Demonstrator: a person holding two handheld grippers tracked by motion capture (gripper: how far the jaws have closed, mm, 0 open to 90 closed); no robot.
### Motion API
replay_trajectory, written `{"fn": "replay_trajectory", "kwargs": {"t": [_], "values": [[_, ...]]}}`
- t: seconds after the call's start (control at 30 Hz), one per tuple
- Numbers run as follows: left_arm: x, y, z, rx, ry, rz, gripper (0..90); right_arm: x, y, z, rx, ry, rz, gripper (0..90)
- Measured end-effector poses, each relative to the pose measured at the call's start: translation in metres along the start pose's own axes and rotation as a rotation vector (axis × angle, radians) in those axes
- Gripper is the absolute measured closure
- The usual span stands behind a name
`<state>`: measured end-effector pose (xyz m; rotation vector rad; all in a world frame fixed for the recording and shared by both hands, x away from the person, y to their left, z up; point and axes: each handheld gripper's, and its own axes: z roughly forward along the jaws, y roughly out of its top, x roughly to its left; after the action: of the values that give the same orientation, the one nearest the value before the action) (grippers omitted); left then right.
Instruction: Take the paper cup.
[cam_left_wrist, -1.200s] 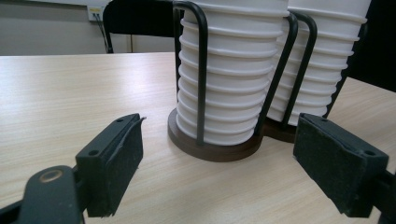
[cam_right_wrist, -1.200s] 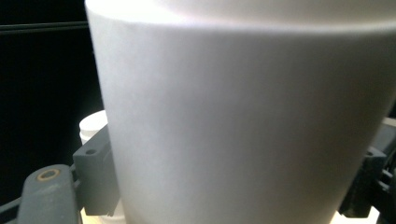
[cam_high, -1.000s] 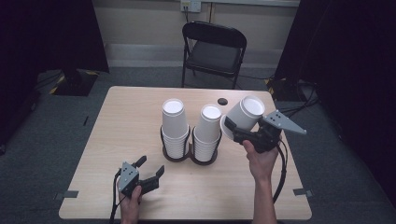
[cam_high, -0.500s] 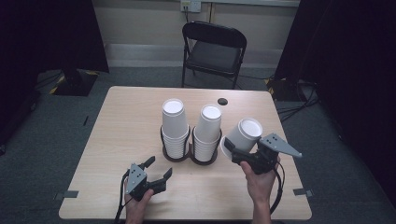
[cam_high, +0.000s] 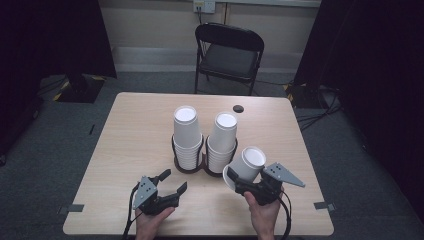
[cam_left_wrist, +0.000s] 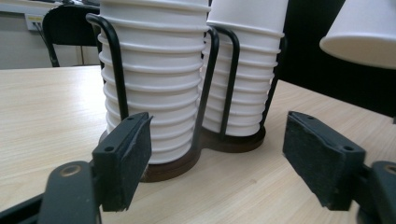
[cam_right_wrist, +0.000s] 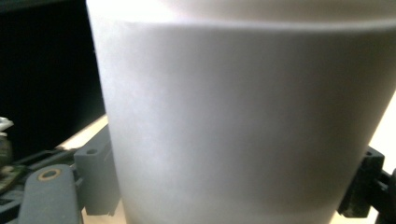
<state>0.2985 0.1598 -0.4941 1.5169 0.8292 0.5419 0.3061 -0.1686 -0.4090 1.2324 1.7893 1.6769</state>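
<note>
White paper cup (cam_high: 247, 164), upside down and tilted, clamped between jaws of right gripper (cam_high: 250, 186), near right of table (cam_high: 130, 135), just right of cup holder (cam_high: 192, 167). Left gripper (cam_high: 167, 186) near left, jaws wide but lately closing somewhat, nothing between. Black wire holder with two inverted cup stacks (cam_high: 186, 135) (cam_high: 222, 140) mid-table, directly beyond left gripper. Small dark disc (cam_high: 238, 108) far side. Folding chair (cam_high: 227, 55) past far edge.
</note>
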Motion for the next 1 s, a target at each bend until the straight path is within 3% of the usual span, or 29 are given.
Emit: {"fn": "replay_trajectory", "kwargs": {"t": [0.27, 0.3, 0.53, 0.7, 0.93, 1.0], "values": [[-0.003, 0.0, 0.002, -0.022, -0.034, -0.01, 30.8, 0.008, -0.016, 0.005, 0.019, 0.017, 0.022, 16.0], [-0.005, 0.001, 0.003, -0.023, -0.056, -0.012, 32.7, 0.01, -0.018, 0.007, 0.017, 0.032, 0.029, 16.0], [-0.013, 0.002, 0.009, -0.024, -0.097, 0.023, 34.1, 0.019, -0.031, 0.016, 0.02, 0.106, 0.099, 16.1], [-0.016, 0.0, 0.014, -0.042, -0.129, 0.034, 37.7, 0.025, -0.033, 0.02, 0.025, 0.14, 0.123, 16.1], [-0.022, -0.001, 0.021, -0.119, -0.176, 0.049, 43.2, 0.027, -0.034, 0.023, 0.03, 0.188, 0.174, 16.1], [-0.025, -0.003, 0.025, -0.165, -0.184, 0.072, 45.0, 0.029, -0.034, 0.024, 0.034, 0.197, 0.18, 16.1]]}}
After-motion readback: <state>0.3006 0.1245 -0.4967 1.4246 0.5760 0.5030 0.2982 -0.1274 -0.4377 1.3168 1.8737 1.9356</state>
